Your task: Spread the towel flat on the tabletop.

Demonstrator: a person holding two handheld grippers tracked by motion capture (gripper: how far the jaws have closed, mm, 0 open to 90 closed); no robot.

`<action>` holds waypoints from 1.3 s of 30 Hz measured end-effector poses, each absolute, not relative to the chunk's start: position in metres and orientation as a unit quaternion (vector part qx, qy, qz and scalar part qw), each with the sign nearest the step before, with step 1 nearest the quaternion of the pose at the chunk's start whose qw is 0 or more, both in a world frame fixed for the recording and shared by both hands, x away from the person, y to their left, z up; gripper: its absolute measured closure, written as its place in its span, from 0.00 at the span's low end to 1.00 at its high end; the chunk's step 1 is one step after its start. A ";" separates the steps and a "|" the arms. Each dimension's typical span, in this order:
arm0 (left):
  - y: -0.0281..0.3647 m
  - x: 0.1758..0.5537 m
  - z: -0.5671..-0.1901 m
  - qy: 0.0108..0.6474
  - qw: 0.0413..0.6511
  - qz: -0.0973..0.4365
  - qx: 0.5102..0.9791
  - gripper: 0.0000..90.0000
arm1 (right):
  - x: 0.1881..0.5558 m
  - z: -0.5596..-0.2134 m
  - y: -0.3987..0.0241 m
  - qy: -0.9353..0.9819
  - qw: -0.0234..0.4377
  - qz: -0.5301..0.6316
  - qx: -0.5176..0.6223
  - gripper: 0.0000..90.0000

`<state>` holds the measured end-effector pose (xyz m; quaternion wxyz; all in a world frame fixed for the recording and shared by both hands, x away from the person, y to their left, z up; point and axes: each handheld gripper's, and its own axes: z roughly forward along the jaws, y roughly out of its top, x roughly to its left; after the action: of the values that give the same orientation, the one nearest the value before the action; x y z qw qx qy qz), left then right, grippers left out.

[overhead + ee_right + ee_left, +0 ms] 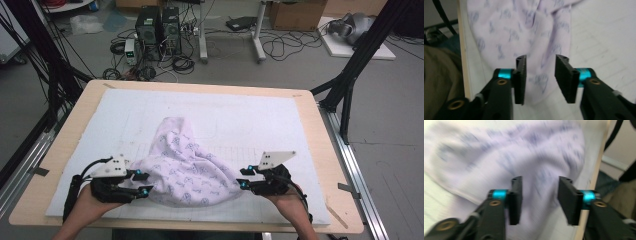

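A pale lilac cloth (pixel 185 167) with a small dark-blue print lies bunched on the white mat (pixel 250 120) that covers the wooden desk (pixel 320 150). It sits at the near middle of the mat, between the person's two hands. One part of it rises into a rounded peak toward the far side, and the rest spreads wide and low along the near edge.

The left tongs (pixel 141 183) sit at the cloth's near left edge, held in the left hand (pixel 92 197). In the left gripper view the left tongs (pixel 539 197) stand apart with a clear gap, and the blurred cloth (pixel 506 157) lies beyond and under the gap, not pinched. The pads do not press on it.

The right tongs (pixel 243 178) sit at the cloth's near right edge, held in the right hand (pixel 287 200). In the right gripper view the right tongs (pixel 540 77) are likewise parted, and a fold of the cloth (pixel 524 32) runs down through the space between them without being squeezed. The mat (pixel 604 37) shows bare to one side of it, and the desk's wooden edge (pixel 462 50) to the other.

Both tongs hold nothing.
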<state>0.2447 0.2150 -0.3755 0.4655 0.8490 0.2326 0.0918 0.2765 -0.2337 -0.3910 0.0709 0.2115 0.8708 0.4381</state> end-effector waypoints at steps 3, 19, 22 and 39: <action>0.220 0.255 -0.363 0.239 0.477 0.110 0.839 0.51 | 0.291 -0.389 -0.222 0.871 0.080 0.436 0.213 0.53; 0.200 0.311 -0.418 0.269 0.432 0.051 0.859 0.81 | 0.334 -0.438 -0.183 0.904 0.001 0.373 0.211 0.86; 0.205 0.308 -0.411 0.265 0.426 0.066 0.863 0.88 | 0.332 -0.434 -0.184 0.906 0.008 0.369 0.207 0.93; 0.212 0.252 -0.391 0.219 0.466 0.053 0.855 0.85 | 0.288 -0.414 -0.220 0.906 0.022 0.379 0.188 0.89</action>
<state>0.2517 0.2124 -0.3912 0.4663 0.8554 0.2190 0.0527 0.2879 -0.2197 -0.4135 0.0224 0.1879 0.9057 0.3793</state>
